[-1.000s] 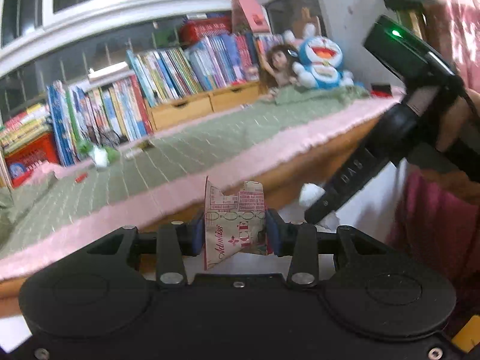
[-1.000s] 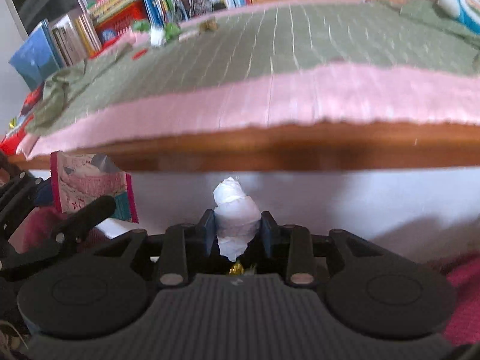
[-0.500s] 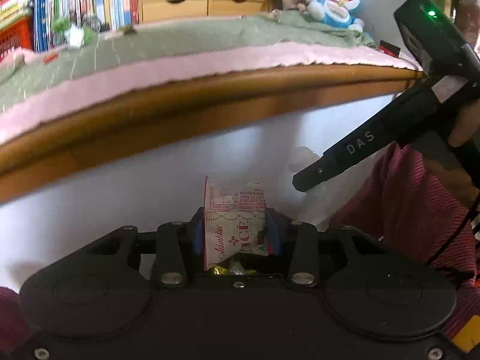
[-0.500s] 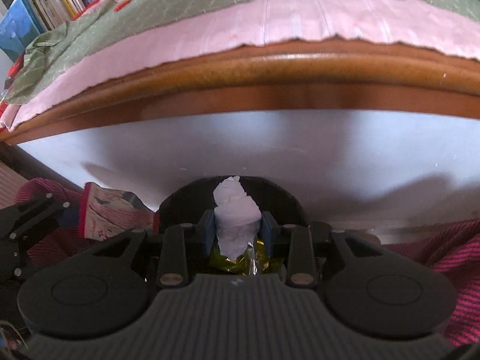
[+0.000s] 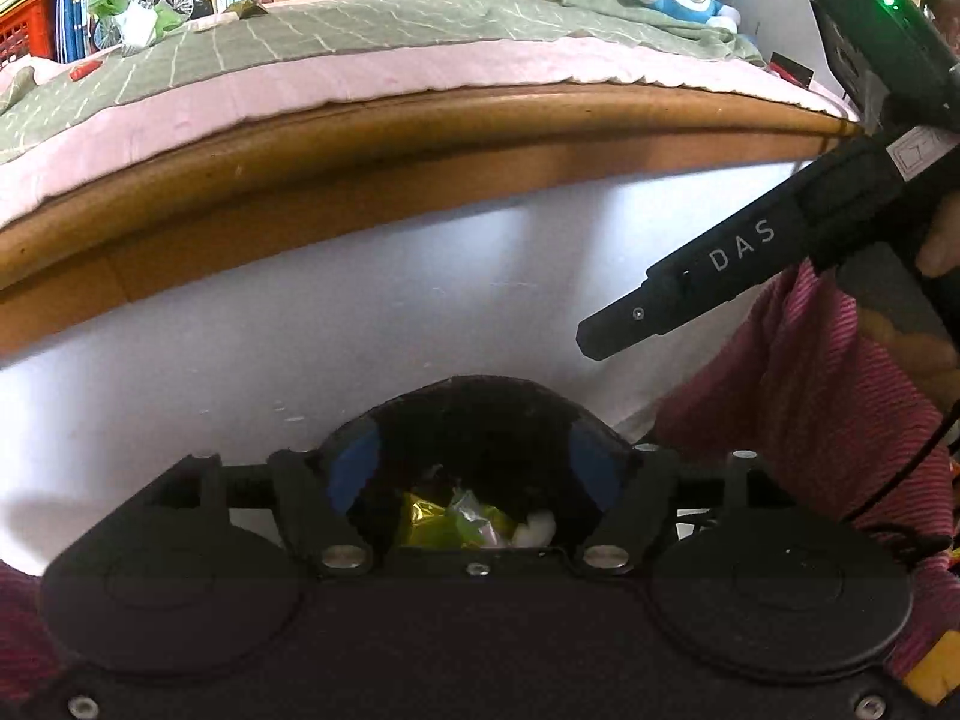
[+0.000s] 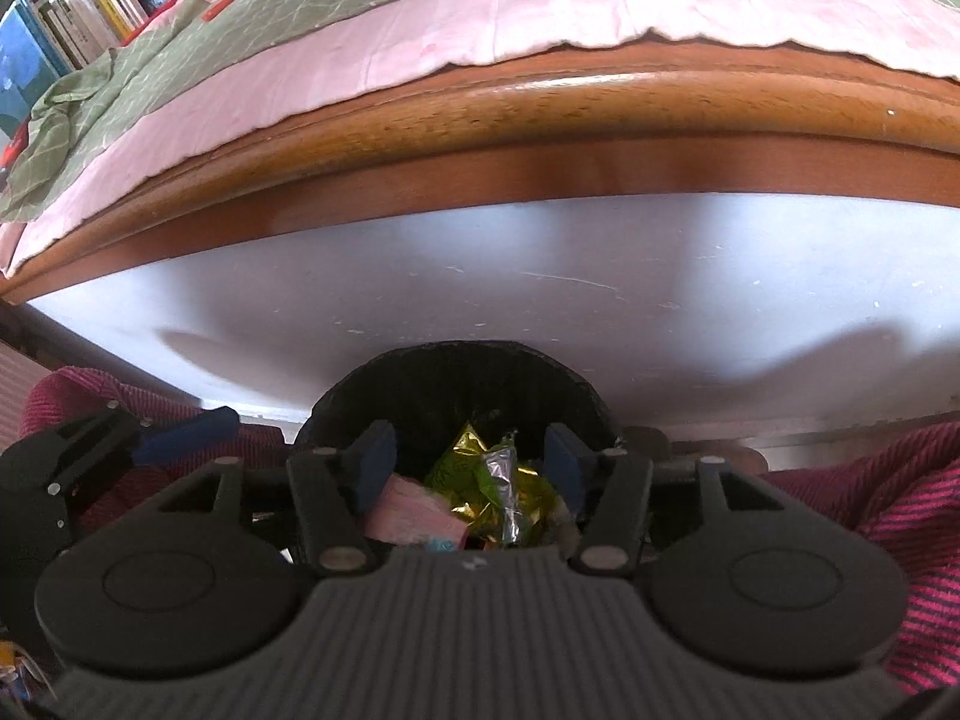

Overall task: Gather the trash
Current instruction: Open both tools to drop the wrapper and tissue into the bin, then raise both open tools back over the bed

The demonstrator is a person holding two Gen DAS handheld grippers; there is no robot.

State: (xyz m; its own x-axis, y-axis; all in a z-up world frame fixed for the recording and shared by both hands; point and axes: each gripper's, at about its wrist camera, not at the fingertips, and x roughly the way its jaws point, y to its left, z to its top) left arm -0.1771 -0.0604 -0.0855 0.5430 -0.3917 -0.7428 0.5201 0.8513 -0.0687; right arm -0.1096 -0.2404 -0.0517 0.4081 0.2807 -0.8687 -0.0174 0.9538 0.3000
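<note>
In the lower centre of the left wrist view we see the left gripper (image 5: pixel 474 474) with its jaws spread wide and nothing between them. Directly beyond it sits the black bin (image 5: pixel 480 405), holding a gold foil wrapper (image 5: pixel 429 525) and a white tissue wad (image 5: pixel 534 531). In the lower centre of the right wrist view, the right gripper (image 6: pixel 471 462) is likewise spread and empty above the same bin (image 6: pixel 450 372). Inside we see the foil wrapper (image 6: pixel 480 480) and a pink paper packet (image 6: pixel 414 516) to its left. The wooden table edge (image 6: pixel 540 120) spans the upper half.
</note>
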